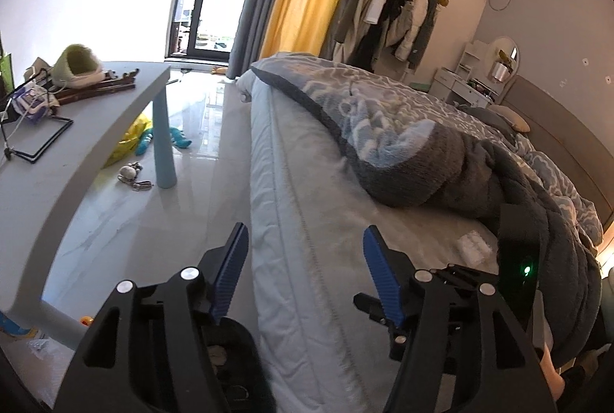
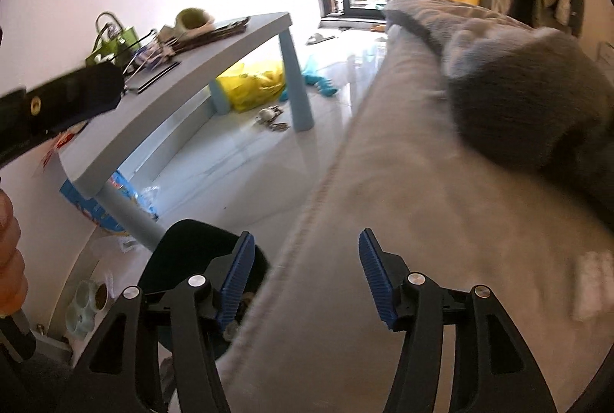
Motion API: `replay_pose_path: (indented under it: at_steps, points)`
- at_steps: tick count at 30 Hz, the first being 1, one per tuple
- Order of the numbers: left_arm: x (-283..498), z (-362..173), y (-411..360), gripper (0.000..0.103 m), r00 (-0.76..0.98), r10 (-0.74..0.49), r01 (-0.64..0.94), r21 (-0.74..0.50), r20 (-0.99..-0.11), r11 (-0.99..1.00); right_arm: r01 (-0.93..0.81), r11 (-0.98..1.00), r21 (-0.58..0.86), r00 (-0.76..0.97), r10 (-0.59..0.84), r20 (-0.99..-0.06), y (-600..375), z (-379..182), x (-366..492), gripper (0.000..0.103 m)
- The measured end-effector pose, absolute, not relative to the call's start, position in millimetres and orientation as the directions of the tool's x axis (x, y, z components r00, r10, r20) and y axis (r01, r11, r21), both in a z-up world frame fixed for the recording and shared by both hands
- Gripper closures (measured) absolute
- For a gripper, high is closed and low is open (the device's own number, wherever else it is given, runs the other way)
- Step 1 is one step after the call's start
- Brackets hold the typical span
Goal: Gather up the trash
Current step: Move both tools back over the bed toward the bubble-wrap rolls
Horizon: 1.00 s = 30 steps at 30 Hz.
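Left wrist view shows the bed (image 1: 307, 259) filling the near right, its grey-blue blanket (image 1: 422, 152) bunched farther back, and the pale blue worktop (image 1: 57, 159) at left. A small white wrapper-like scrap (image 1: 474, 246) lies on the mattress near the blanket's edge, right of the left gripper (image 1: 303, 251), which gapes wide and empty. Right gripper (image 2: 305, 259) hangs equally wide apart over the mattress edge, holding nothing.
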<state>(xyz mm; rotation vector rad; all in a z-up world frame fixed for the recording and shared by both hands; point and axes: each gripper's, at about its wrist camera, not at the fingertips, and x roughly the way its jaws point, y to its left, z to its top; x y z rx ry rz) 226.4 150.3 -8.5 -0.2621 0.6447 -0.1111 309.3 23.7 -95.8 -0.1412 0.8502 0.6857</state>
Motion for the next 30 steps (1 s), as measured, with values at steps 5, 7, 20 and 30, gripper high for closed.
replay_pose_path:
  at_steps: [5, 7, 20, 30]
  points:
    - [235, -11, 127, 0.034, 0.787, -0.209, 0.049, -0.278, -0.581, 0.959, -0.577, 0.804, 0.143, 0.491, 0.481, -0.726, -8, -95, 315, 0.044]
    - [238, -12, 117, 0.031, 0.784, -0.218, 0.059, -0.280, -0.581, 0.958, -0.564, 0.813, 0.141, 0.501, 0.473, -0.725, -20, -95, 317, 0.044]
    - [256, -25, 61, 0.019, 0.761, -0.242, 0.091, -0.270, -0.602, 0.959, -0.480, 0.867, 0.133, 0.566, 0.422, -0.709, -103, -92, 333, 0.044]
    - [263, -37, 12, 0.015, 0.724, -0.300, 0.142, -0.292, -0.621, 0.946, -0.374, 0.914, 0.160, 0.623, 0.375, -0.686, -178, -88, 347, 0.044]
